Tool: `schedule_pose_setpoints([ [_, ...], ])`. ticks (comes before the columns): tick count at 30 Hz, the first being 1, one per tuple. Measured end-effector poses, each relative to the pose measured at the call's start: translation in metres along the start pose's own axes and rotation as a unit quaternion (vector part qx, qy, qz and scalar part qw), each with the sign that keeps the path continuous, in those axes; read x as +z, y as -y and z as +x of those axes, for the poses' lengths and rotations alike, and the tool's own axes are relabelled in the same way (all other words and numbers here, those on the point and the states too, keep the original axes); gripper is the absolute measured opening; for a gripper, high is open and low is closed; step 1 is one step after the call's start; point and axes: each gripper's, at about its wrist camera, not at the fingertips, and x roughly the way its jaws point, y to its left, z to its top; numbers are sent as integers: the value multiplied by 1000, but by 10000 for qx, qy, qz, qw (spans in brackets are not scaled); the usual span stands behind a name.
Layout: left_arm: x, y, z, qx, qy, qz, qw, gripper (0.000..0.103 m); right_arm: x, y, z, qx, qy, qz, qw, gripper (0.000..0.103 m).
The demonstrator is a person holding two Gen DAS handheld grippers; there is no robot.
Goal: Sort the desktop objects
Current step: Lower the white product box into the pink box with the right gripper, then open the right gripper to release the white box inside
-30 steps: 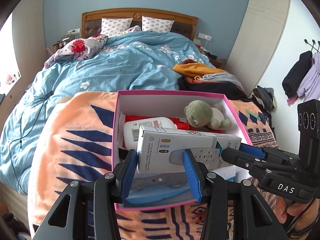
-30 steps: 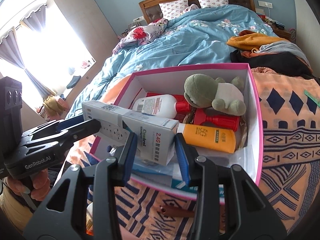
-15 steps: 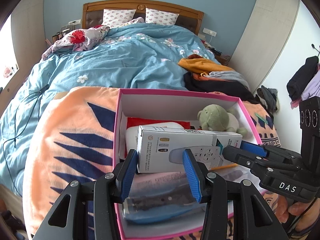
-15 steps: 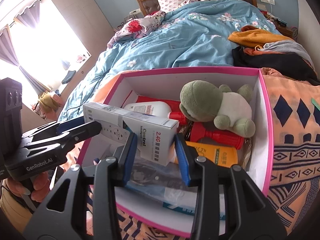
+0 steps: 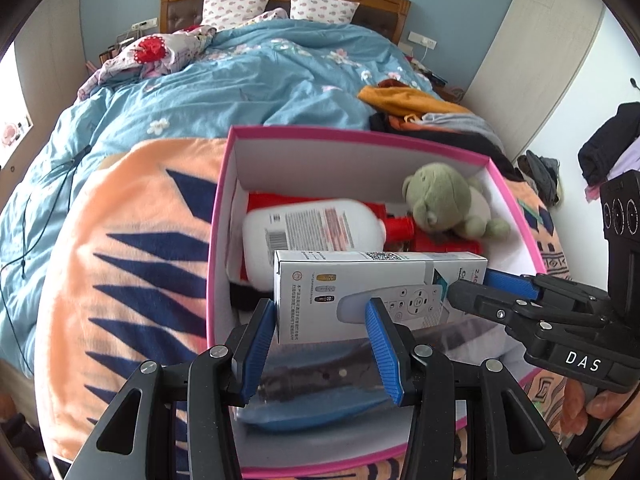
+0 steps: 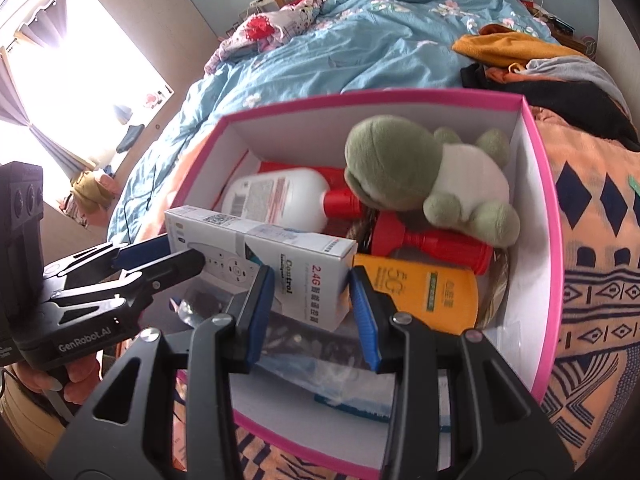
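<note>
A white remote-control carton [image 5: 360, 292] [image 6: 280, 264] hangs lengthwise over the near half of the pink-rimmed box [image 5: 218, 216] [image 6: 540, 184]. My left gripper [image 5: 322, 340] is shut on the carton's left end and shows in the right wrist view as the left gripper [image 6: 160, 258]. My right gripper [image 6: 312, 312] is shut on its other end and shows as the right gripper [image 5: 484, 288]. Under the carton lies a clear bag with a dark and blue item [image 5: 320, 392]. Inside the box are a white lotion bottle [image 5: 312, 228], a green plush toy [image 6: 420, 172], a red bottle [image 6: 432, 244] and an orange tube [image 6: 424, 292].
The pink box sits on an orange and navy patterned blanket [image 5: 132, 264] at the foot of a bed with a blue duvet [image 5: 248, 80]. Piled clothes [image 5: 420, 112] lie behind the box on the right. A hand [image 6: 68, 380] grips the left tool's handle.
Both grippers have carried the carton forward and down, from the box's near rim to over its inside. The bottle, plush toy and tube now look closer.
</note>
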Motion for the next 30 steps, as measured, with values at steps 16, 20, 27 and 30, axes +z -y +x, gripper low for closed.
schedule_pose_setpoints([
  [16, -19, -2, 11, 89, -235, -42, 9997, 48, -16, -4, 8, -49, -221, -5, 9997, 41],
  [20, -18, -2, 12, 103, -279, -28, 9996, 48, -16, -5, 9, -74, -227, -7, 9997, 42],
  [27, -20, 7, 17, 334, -288, 78, 9990, 46, -16, -3, 12, -64, -258, 44, 9996, 40],
  [30, -20, 8, 16, 411, -225, 75, 9989, 46, -16, -6, 15, -56, -295, 5, 9995, 40],
])
